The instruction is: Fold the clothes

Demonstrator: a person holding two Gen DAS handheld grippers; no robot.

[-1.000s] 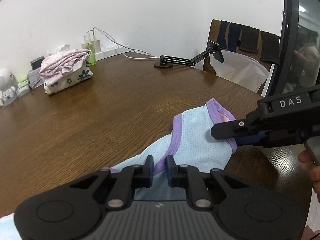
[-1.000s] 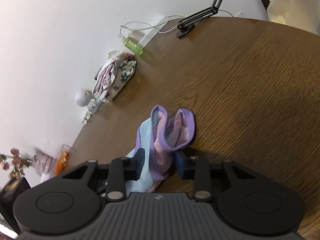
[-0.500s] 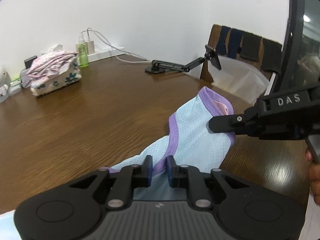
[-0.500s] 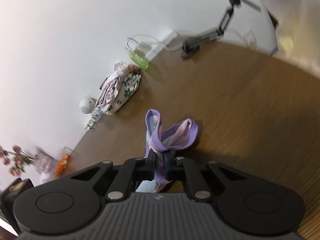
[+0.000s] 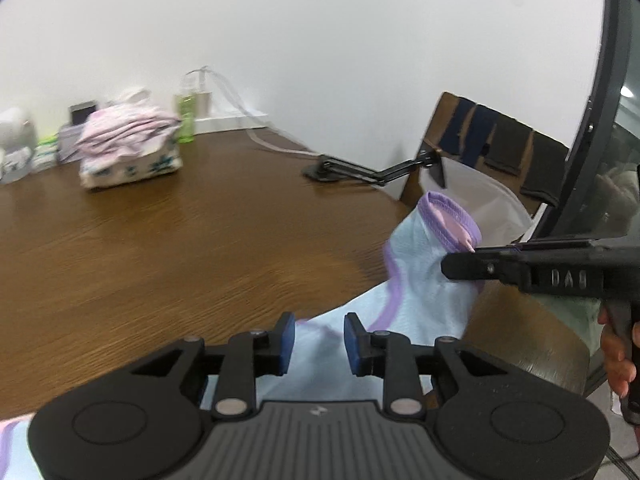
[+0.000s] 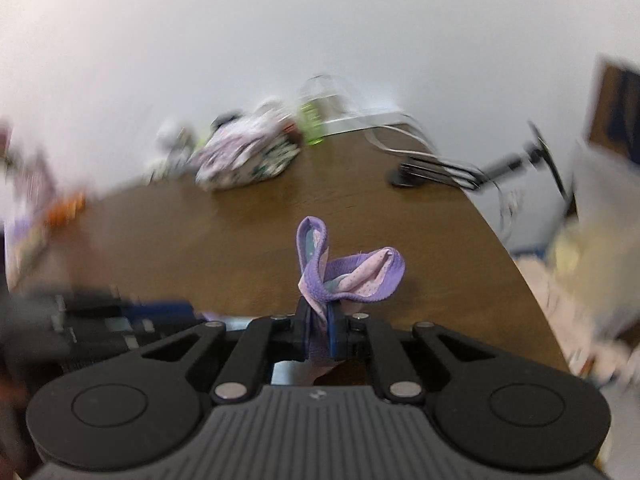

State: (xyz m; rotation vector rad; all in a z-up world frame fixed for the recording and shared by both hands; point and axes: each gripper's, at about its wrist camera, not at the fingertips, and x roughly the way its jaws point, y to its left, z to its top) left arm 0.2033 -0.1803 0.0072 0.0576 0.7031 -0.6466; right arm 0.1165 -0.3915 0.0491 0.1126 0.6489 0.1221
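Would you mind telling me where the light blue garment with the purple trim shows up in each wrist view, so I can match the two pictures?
Left wrist view: the garment runs from the bottom centre up to the right, where the right gripper pinches its purple edge.
Right wrist view: it sits at centre, a purple loop bunched between the shut fingers.
Shared landmark: the green bottle by the wall.

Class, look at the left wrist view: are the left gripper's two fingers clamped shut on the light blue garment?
No, the left gripper stands open, its blue pads apart with the light blue garment showing loose in the gap between them.
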